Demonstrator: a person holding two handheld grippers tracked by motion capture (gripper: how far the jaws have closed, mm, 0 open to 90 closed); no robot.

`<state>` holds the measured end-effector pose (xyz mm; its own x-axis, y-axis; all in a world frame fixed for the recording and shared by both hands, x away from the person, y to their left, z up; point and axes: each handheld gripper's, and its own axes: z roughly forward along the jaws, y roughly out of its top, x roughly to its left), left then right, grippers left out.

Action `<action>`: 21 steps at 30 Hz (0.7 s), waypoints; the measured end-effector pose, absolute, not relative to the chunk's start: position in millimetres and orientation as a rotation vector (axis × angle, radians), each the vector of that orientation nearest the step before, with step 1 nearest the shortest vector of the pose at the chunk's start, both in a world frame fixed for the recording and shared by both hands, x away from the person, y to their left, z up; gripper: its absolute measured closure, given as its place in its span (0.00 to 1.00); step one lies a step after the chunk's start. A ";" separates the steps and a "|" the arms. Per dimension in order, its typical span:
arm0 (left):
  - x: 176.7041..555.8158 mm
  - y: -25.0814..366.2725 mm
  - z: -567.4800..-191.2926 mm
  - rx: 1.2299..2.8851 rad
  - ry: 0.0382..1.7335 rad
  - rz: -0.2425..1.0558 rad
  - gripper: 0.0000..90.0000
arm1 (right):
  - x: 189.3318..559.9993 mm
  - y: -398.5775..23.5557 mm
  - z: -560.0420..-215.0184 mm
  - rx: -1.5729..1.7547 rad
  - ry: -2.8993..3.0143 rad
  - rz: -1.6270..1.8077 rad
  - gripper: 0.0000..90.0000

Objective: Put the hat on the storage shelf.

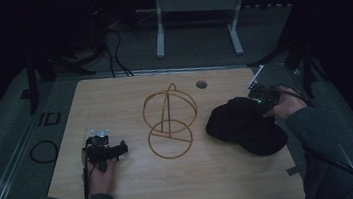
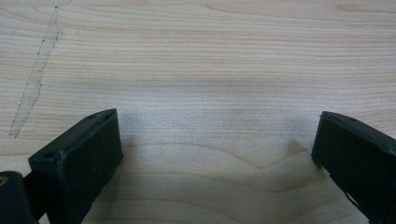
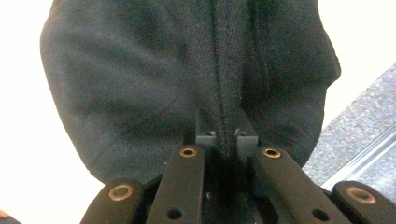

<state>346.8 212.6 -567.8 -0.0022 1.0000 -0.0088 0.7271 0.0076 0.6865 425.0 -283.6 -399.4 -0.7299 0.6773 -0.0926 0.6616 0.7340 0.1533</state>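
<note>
A black cloth hat (image 1: 244,124) lies on the right part of the wooden table (image 1: 175,190). My right gripper (image 1: 260,97) is at the hat's far right edge, shut on a pinched fold of the hat (image 3: 140,79); the jaws (image 3: 226,135) meet around the dark fabric. A gold wire stand (image 1: 169,120) made of rings and a hook stands upright at the table's centre. My left gripper (image 1: 103,149) rests low at the left of the table, open, with bare wood between its fingers (image 2: 81,154).
A round grommet hole (image 1: 201,84) sits near the table's far edge. A pale scuff mark (image 2: 35,79) runs across the wood ahead of the left gripper. Beyond the table stand white desk legs (image 1: 158,26) and cables (image 1: 116,48). A coiled cable (image 1: 43,151) lies left of the table.
</note>
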 end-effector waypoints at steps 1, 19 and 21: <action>346.7 212.7 -567.7 1.775 1.781 0.698 0.01 | 425.1 -283.3 -398.2 1.082 2.790 0.160 0.96; 346.7 212.9 -567.6 1.777 1.781 0.699 0.01 | 428.4 -273.6 -360.9 1.022 2.745 0.238 0.96; 346.7 212.9 -567.6 1.777 1.781 0.700 0.01 | 428.7 -272.7 -359.5 1.018 2.748 0.244 0.96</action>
